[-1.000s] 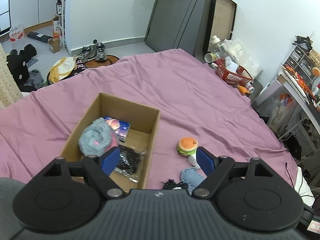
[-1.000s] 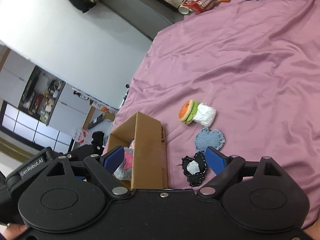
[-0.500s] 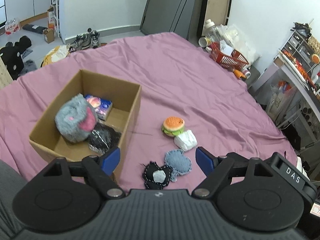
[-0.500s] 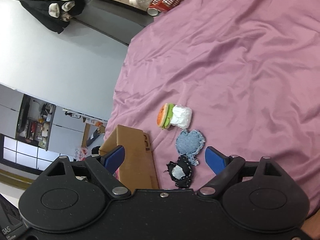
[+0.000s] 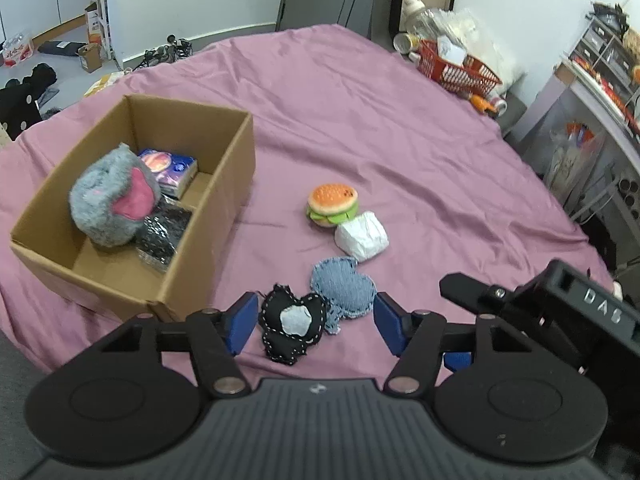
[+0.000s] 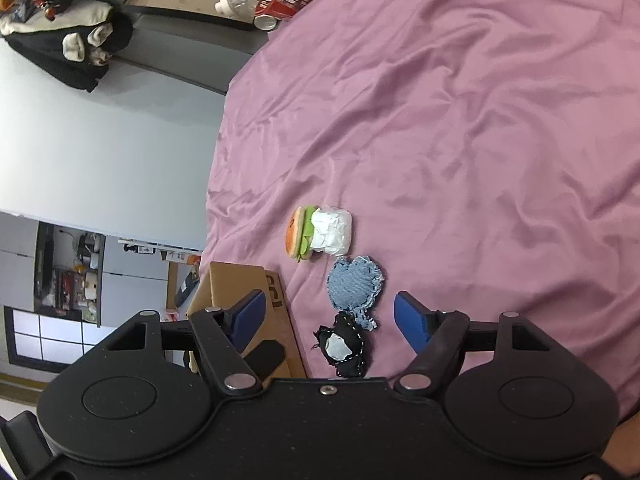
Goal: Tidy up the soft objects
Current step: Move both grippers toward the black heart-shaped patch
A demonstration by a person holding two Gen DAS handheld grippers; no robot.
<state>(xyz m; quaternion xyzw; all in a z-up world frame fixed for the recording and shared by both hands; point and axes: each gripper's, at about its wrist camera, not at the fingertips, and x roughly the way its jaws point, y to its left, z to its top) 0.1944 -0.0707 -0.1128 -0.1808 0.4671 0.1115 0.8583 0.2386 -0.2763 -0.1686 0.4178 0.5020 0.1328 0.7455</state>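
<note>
A cardboard box [image 5: 224,184] sits on the purple bedsheet and holds a grey-pink plush [image 5: 110,200], a tissue pack [image 5: 172,168] and a black packet [image 5: 162,236]. Right of it lie a plush burger [image 5: 332,204], a white wrapped bundle [image 5: 362,236], a denim heart [image 5: 344,286] and a black heart [image 5: 290,326]. My left gripper [image 5: 314,326] is open and empty, just above the black heart. My right gripper [image 6: 330,318] is open and empty, over the black heart [image 6: 342,346] and denim heart [image 6: 354,286]; the burger [image 6: 300,234], bundle [image 6: 332,232] and box [image 6: 256,304] show there too.
A red basket [image 5: 456,68] with bottles and clutter stands at the bed's far right corner. Shelving [image 5: 592,92] lines the right side. Shoes and bags [image 5: 164,50] lie on the floor beyond the bed. The right gripper's body [image 5: 560,312] sits close at the right.
My left gripper has pulled back from over the box and shifted right, now framing the black and denim hearts. My right gripper has tilted and moved closer to the same hearts.
</note>
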